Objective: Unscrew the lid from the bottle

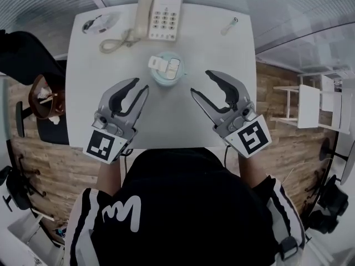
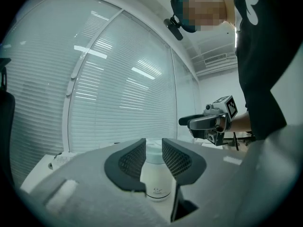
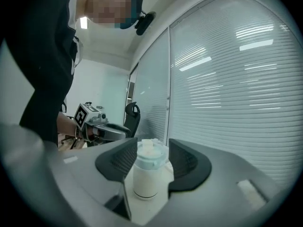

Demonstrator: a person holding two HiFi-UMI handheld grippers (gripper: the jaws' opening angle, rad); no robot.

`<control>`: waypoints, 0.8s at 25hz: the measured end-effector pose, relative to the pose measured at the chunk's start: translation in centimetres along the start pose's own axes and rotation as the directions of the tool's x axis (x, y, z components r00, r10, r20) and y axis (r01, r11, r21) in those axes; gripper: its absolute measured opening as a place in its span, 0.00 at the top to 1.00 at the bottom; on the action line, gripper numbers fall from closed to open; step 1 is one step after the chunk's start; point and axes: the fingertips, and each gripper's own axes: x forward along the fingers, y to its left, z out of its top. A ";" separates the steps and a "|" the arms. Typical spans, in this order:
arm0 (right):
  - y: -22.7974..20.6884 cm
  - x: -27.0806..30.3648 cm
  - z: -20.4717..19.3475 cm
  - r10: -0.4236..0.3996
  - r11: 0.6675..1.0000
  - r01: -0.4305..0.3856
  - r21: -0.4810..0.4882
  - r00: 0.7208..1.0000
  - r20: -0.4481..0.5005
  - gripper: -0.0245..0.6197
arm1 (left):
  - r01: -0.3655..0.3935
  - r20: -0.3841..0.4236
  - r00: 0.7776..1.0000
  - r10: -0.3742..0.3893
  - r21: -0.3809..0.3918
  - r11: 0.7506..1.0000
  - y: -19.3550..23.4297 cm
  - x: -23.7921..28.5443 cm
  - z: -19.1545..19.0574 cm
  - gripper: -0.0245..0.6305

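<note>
A white bottle [image 1: 166, 69] with a pale teal lid stands upright on the white table [image 1: 166, 123], a little beyond the middle. My left gripper [image 1: 141, 84] is near and to the left of it, open, with nothing between its fingers. My right gripper [image 1: 200, 82] is near and to the right, open wider and also empty. In the left gripper view the bottle [image 2: 157, 178] shows through the gap of the left gripper [image 2: 154, 148], some way ahead, with the right gripper [image 2: 185, 122] beyond. In the right gripper view the bottle [image 3: 147, 174] stands ahead of the right gripper [image 3: 152, 150]; the left gripper [image 3: 120, 129] shows behind.
A white desk telephone [image 1: 161, 16] with a coiled cord [image 1: 115, 42] sits at the table's far edge. Small items lie at the far left corner [image 1: 97, 22] and far right corner [image 1: 229, 25]. A dark chair [image 1: 28, 54] stands left of the table, white furniture [image 1: 310, 104] to the right.
</note>
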 end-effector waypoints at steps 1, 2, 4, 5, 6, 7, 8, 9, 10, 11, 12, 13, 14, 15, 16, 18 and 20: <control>0.1 0.2 -0.4 0.019 1.000 -0.019 0.001 1.000 -0.006 0.64 | 0.000 -0.005 1.000 0.000 0.001 1.000 0.1 0.0 -0.4 0.78; 0.2 0.5 -0.8 0.039 0.999 -0.039 0.003 0.999 -0.013 0.59 | 0.001 -0.013 1.000 -0.001 0.003 1.000 0.1 0.1 -0.9 0.75; 0.4 0.9 -1.6 0.074 0.997 -0.074 0.011 0.997 -0.024 0.53 | 0.009 -0.046 0.999 -0.009 -0.001 1.000 0.1 0.2 -2.3 0.72; 0.5 1.1 -1.9 0.091 0.996 -0.090 0.017 0.995 -0.028 0.52 | 0.015 -0.063 0.998 -0.015 -0.008 1.000 0.1 0.3 -3.0 0.72; 0.6 1.3 -2.3 0.108 0.994 -0.107 0.023 0.994 -0.031 0.51 | 0.022 -0.077 0.997 -0.024 -0.017 1.000 0.0 0.5 -3.7 0.70; 0.6 1.5 -2.6 0.124 0.992 -0.123 0.025 0.992 -0.034 0.49 | 0.031 -0.089 0.996 -0.033 -0.025 0.999 -0.1 0.7 -4.3 0.67; 0.7 1.7 -2.9 0.137 0.990 -0.137 0.025 0.990 -0.036 0.48 | 0.039 -0.098 0.994 -0.041 -0.028 0.999 -0.2 1.0 -4.8 0.65; 0.7 1.9 -3.1 0.148 0.989 -0.147 0.024 0.988 -0.038 0.47 | 0.048 -0.106 0.993 -0.050 -0.025 0.999 -0.3 1.2 -5.3 0.62; 0.7 2.1 -3.3 0.156 0.988 -0.155 0.026 0.987 -0.040 0.45 | 0.058 -0.113 0.992 -0.060 -0.015 0.998 -0.4 1.5 -5.8 0.59; 0.7 2.3 -3.6 0.162 0.987 -0.161 0.029 0.986 -0.042 0.43 | 0.071 -0.123 0.990 -0.071 -0.003 0.997 -0.5 1.7 -6.2 0.56; 0.6 2.5 -3.7 0.168 0.985 -0.167 0.033 0.985 -0.044 0.42 | 0.085 -0.134 0.988 -0.083 0.009 0.996 -0.7 2.0 -6.7 0.54; 0.6 2.7 -3.9 0.174 0.984 -0.173 0.036 0.984 -0.044 0.41 | 0.100 -0.144 0.985 -0.096 0.018 0.995 -0.8 2.3 -7.1 0.52; 0.5 2.9 -4.0 0.181 0.983 -0.180 0.034 0.982 -0.043 0.38 | 0.114 -0.152 0.982 -0.109 0.025 0.993 -0.9 2.7 -7.4 0.50; 0.5 3.2 -4.1 0.188 0.982 -0.187 0.027 0.981 -0.042 0.38 | 0.128 -0.154 0.981 -0.121 0.033 0.991 -1.0 3.0 -7.6 0.47; 0.5 3.5 -4.1 0.196 0.981 -0.195 0.018 0.980 -0.043 0.36 | 0.140 -0.155 0.979 -0.132 0.043 0.989 -1.1 3.3 -7.7 0.44; 0.6 4.0 -4.4 0.209 0.978 -0.209 0.009 0.977 -0.046 0.35 | 0.154 -0.160 0.977 -0.144 0.056 0.986 -1.1 3.8 -8.0 0.42; 0.5 4.6 -4.4 0.216 0.976 -0.215 0.016 0.976 -0.038 0.33 | 0.159 -0.174 0.974 -0.147 0.058 0.985 -1.1 4.2 -8.6 0.40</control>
